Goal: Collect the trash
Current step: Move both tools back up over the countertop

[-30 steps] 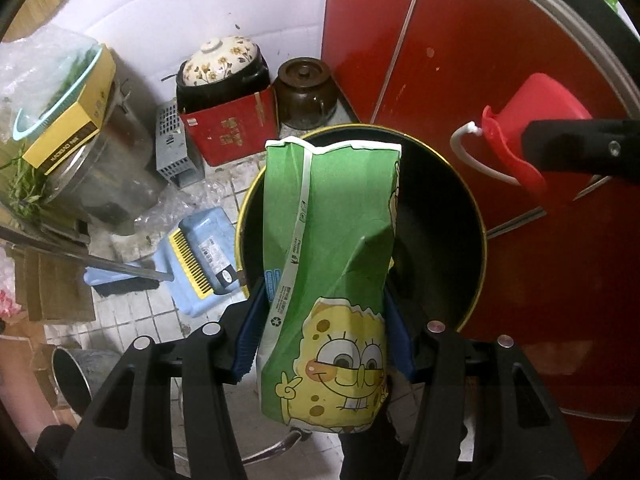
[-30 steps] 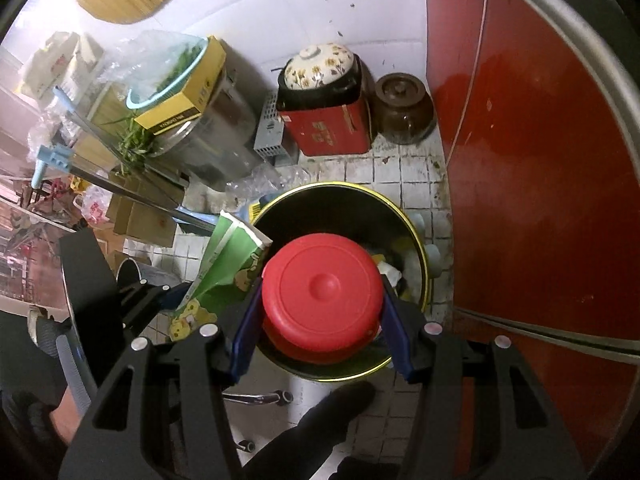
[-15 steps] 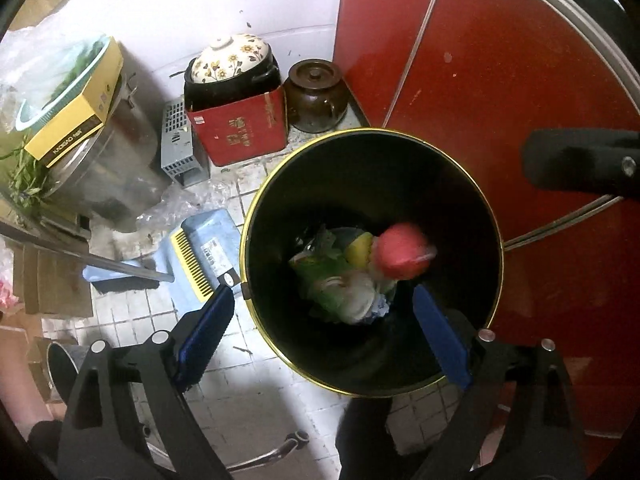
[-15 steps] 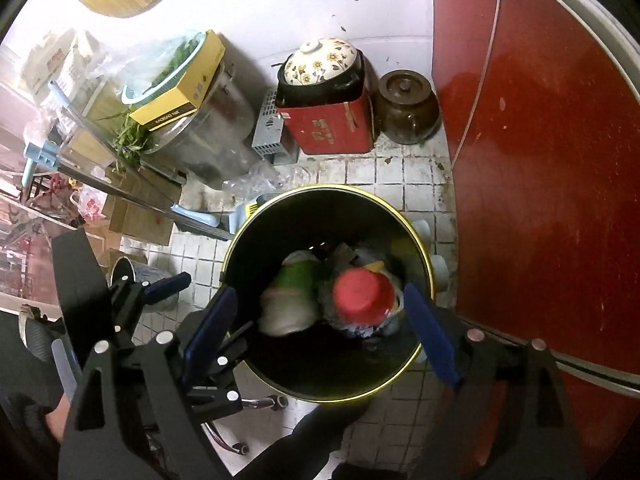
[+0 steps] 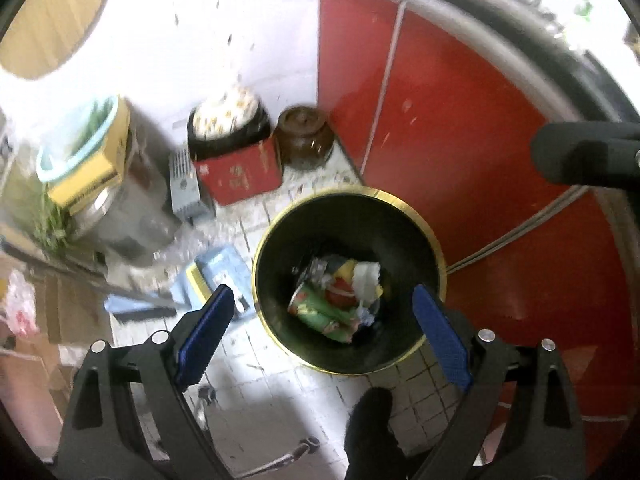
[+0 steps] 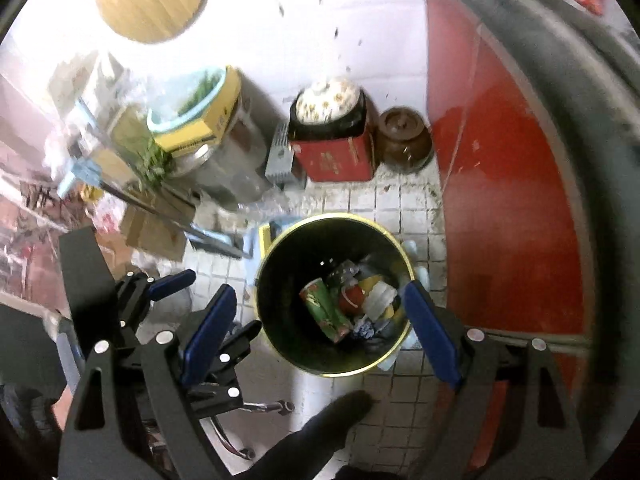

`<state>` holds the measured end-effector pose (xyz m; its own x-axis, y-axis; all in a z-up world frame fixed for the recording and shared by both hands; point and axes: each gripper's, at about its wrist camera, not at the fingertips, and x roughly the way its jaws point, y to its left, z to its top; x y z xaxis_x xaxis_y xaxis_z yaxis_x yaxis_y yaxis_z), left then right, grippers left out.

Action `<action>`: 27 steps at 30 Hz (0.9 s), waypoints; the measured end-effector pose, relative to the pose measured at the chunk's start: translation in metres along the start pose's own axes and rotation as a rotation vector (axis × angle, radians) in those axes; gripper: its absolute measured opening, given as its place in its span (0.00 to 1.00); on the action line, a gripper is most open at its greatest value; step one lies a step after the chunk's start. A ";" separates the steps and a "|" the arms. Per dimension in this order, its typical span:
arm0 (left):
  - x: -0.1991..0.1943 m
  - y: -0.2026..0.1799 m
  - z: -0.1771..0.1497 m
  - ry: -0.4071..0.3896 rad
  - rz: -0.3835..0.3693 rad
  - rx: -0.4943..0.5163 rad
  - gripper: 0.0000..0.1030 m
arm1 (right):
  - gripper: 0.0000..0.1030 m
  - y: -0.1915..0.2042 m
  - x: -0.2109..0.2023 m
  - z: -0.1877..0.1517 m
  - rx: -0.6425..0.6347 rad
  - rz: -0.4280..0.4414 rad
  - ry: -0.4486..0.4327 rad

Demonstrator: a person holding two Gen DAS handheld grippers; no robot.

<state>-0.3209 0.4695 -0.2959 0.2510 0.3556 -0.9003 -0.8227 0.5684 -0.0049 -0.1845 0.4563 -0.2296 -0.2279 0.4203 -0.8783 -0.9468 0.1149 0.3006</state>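
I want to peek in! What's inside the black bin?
The black bin holds a green carton, something red, white scraps and a yellow bit. Whatever lies under that pile, and the bin's bottom, is covered.

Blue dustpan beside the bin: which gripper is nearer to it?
Left. The left gripper hangs over the bin edge next to the dustpan; the right gripper is across the bin, toward the red cabinet.

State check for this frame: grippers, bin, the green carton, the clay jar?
left gripper: open, empty, above the bin
right gripper: open, empty
trash bin: upright, uncovered, partly filled
green carton: lying in the bin
brown clay jar: lidded, on the floor
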 end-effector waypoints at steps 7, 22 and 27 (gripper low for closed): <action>-0.099 -0.086 0.024 -0.072 -0.065 0.169 0.86 | 0.80 -0.042 -0.163 -0.044 0.141 -0.110 -0.184; -0.220 -0.401 -0.035 -0.168 -0.544 0.827 0.86 | 0.80 -0.180 -0.416 -0.306 0.657 -0.560 -0.414; -0.231 -0.461 -0.063 -0.180 -0.638 0.985 0.86 | 0.80 -0.188 -0.449 -0.391 0.800 -0.650 -0.431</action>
<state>-0.0315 0.0787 -0.1127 0.6060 -0.1442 -0.7823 0.2035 0.9788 -0.0228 0.0069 -0.1058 -0.0374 0.5019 0.3288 -0.8000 -0.4031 0.9073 0.1200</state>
